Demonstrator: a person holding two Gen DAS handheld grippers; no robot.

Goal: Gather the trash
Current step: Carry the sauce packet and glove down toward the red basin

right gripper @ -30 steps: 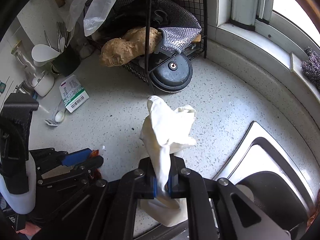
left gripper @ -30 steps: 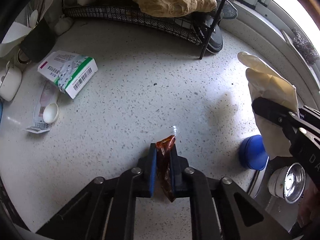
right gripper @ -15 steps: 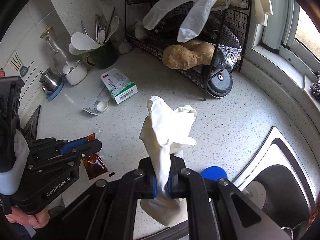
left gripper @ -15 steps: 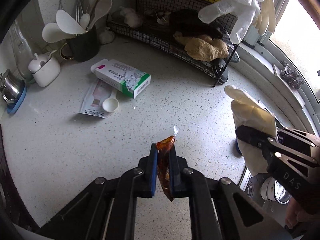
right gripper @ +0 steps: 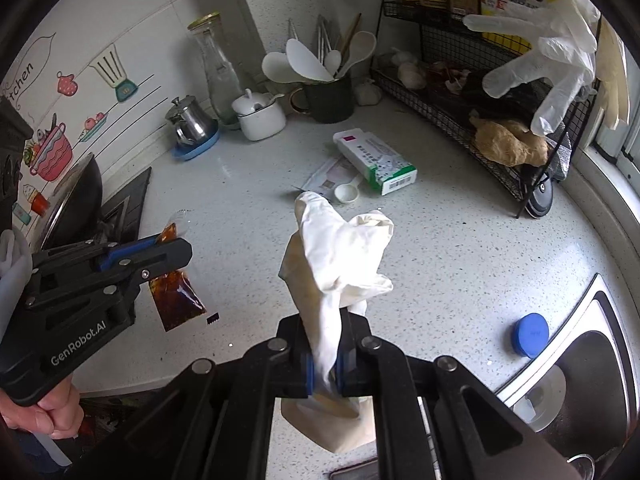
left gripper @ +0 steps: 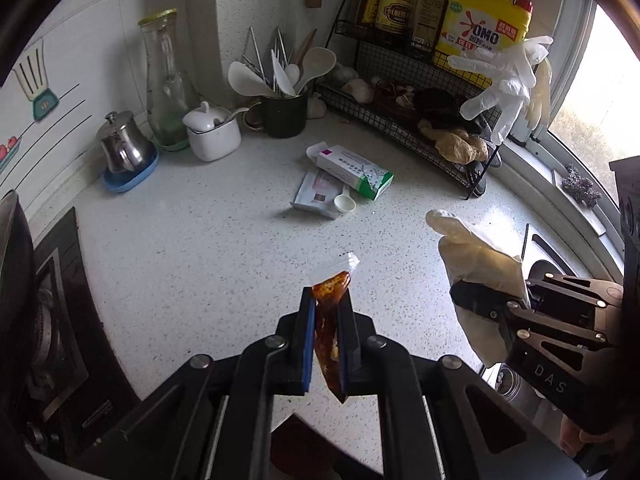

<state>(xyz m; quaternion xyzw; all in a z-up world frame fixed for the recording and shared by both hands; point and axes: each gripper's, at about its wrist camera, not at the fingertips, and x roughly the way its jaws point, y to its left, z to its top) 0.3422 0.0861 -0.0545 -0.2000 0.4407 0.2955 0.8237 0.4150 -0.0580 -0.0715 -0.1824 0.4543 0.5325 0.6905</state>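
We've got the left gripper (left gripper: 325, 334) pinching a red sauce packet (left gripper: 329, 332) above the speckled counter (left gripper: 200, 248). Our right gripper (right gripper: 325, 364) is clamped on a crumpled cream glove (right gripper: 336, 256), held up off the counter near the sink (right gripper: 600, 344).

Speckled white stone counter (left gripper: 192, 248); reddish-brown sauce packet (left gripper: 329, 334); cream rubber glove (right gripper: 340, 256); green-and-white cardboard box (right gripper: 376, 160); blue round lid (right gripper: 530, 334).

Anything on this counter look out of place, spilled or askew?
No spill shows. A medicine box lies tipped on its side across a flat packet, a white scoop beside them. A blue lid sits loose by the sink.
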